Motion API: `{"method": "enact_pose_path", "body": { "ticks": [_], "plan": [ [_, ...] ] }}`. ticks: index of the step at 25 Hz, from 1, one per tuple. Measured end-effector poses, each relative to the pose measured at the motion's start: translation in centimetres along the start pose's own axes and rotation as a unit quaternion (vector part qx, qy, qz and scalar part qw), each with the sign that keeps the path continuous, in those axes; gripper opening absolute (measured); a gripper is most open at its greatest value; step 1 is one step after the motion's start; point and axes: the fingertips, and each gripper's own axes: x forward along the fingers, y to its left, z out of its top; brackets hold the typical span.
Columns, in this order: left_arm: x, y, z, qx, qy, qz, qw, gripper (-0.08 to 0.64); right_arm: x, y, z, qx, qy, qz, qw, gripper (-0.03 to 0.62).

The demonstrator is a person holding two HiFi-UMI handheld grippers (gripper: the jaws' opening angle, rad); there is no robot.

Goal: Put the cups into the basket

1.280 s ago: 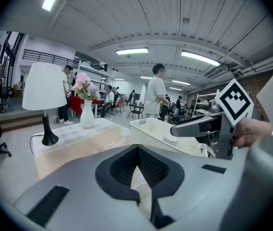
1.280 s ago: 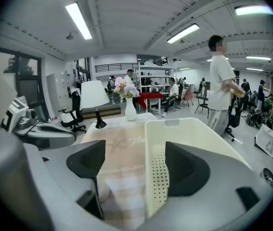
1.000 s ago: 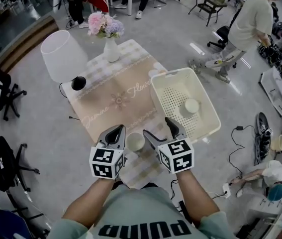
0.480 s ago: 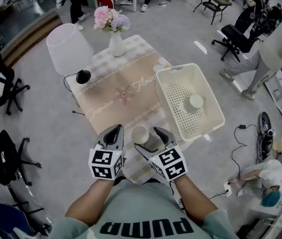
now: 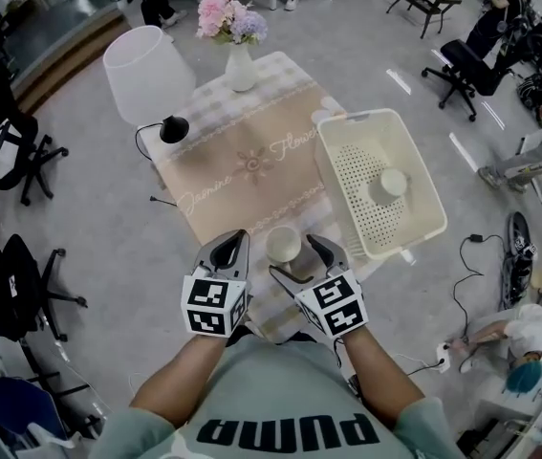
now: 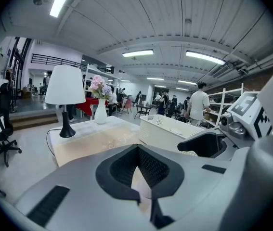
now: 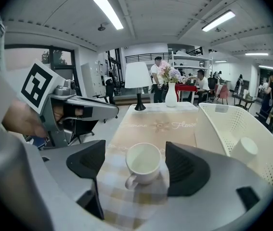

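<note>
A white cup (image 5: 284, 245) stands upright near the near edge of the cloth-covered table (image 5: 251, 161). My right gripper (image 5: 301, 259) is open, with one jaw on each side of this cup (image 7: 143, 163); its handle points back toward me. A second white cup (image 5: 390, 185) lies inside the cream basket (image 5: 347, 132) at the table's right side, also seen as the cup (image 7: 244, 150) in the basket (image 7: 213, 117). My left gripper (image 5: 228, 252) hovers just left of the near cup, shut and empty, with its jaws (image 6: 138, 153) closed together.
At the table's far end stand a white lamp (image 5: 151, 75) and a vase of flowers (image 5: 240, 60). Around the table are office chairs (image 5: 12, 151), floor cables (image 5: 471, 256) and a crouching person (image 5: 514, 352) at the lower right.
My right gripper has swung left and forward so that its jaws now stand around the near cup. The left gripper has stayed beside it. A person walking at the right has left the view.
</note>
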Motion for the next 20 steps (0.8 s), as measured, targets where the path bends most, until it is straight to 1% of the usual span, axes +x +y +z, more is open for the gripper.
{"method": "enact_pose_path", "body": {
  "ticks": [8, 15, 20],
  "plan": [
    [0.2, 1.5, -0.5, -0.009, 0.005, 0.013, 0.9999, 0.002, 1.4, 0.2, -0.3, -0.012, 0.017, 0.001, 1.0, 0.39],
    [0.7, 2.7, -1.7, -0.012, 0.021, 0.02, 0.9995, 0.002, 3.5, 0.0, -0.5, -0.031, 0.039, -0.008, 0.999, 0.391],
    [1.3, 3.5, -2.4, -0.015, 0.031, 0.024, 0.9991, 0.002, 5.2, -0.1, -1.4, -0.039, 0.071, -0.002, 0.997, 0.391]
  ]
}}
